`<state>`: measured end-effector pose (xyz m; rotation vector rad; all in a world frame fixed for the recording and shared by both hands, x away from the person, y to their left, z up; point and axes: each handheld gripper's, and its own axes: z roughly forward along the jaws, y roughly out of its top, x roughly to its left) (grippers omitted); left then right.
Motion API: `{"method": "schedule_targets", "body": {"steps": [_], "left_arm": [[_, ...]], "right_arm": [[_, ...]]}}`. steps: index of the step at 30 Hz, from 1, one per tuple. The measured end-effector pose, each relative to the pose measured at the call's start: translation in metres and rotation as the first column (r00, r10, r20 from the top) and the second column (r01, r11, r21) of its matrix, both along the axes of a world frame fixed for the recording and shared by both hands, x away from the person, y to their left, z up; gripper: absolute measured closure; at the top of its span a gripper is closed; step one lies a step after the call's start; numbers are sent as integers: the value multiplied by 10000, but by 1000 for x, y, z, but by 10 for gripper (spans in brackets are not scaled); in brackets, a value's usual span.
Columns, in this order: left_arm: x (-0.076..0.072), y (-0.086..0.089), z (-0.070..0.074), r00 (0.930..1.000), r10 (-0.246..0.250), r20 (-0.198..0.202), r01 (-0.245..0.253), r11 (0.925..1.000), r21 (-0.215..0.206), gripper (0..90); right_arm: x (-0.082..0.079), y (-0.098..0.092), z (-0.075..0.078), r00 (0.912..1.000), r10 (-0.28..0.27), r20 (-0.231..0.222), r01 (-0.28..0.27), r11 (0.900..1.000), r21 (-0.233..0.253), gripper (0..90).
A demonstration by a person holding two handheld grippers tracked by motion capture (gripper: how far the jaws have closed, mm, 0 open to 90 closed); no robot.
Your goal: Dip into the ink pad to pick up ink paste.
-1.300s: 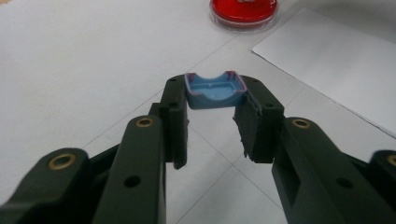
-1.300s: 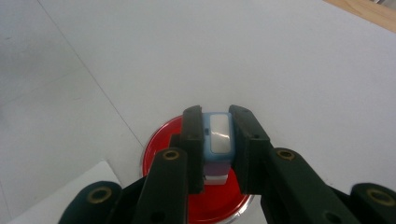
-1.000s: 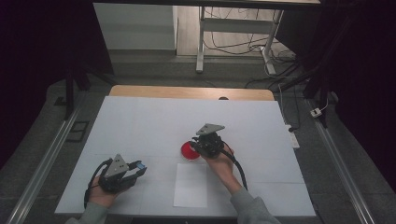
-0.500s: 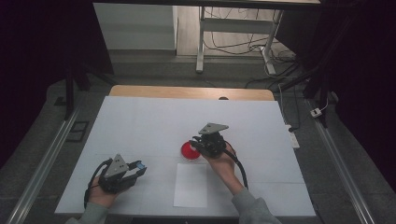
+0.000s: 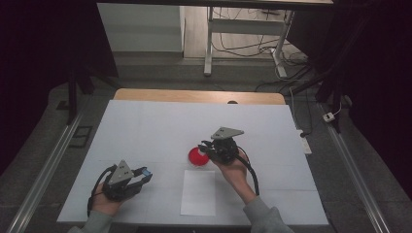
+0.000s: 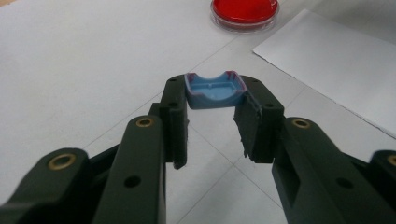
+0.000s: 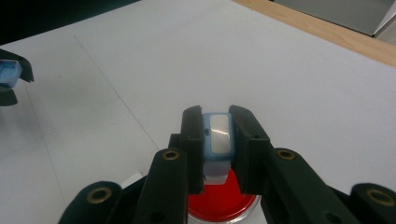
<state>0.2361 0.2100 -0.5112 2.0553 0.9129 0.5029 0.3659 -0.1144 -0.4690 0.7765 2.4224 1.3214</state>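
A lab: a red petri dish [image 5: 198, 157] sits on a bare white surface [image 5: 145, 131], with metal rails [image 5: 43, 170], desk frames [image 5: 209, 39] and loose cables [image 5: 233, 46] around.

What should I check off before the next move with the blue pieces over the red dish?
1. Right tool grips its pale blue piece: ok, both jaws press its sides.
2. Left tool grips the blue tray-like piece: ok, held at the jaw tips, hollow side up.
3. Right tool's piece is above the red dish: ok, the dish sits right beneath the jaws.
4. Dish free of the white paper sheet: ok in the high view, a gap shows between them.
5. Height of the right piece over the dish: cannot tell.
6. Path between the tools: ok, bare table lies between them.
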Motion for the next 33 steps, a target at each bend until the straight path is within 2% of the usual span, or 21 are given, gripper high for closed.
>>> {"method": "schedule_targets", "body": {"steps": [17,33], "left_arm": [[0,2,0,10000,34,35,-34,10000,-43,653],[0,3,0,10000,36,27,-36,10000,-48,653]], "right_arm": [[-8,-9,8,9999,137,54,-139,9988,463,753],[-17,-18,13,9997,253,10,-253,9985,493,753]]}}
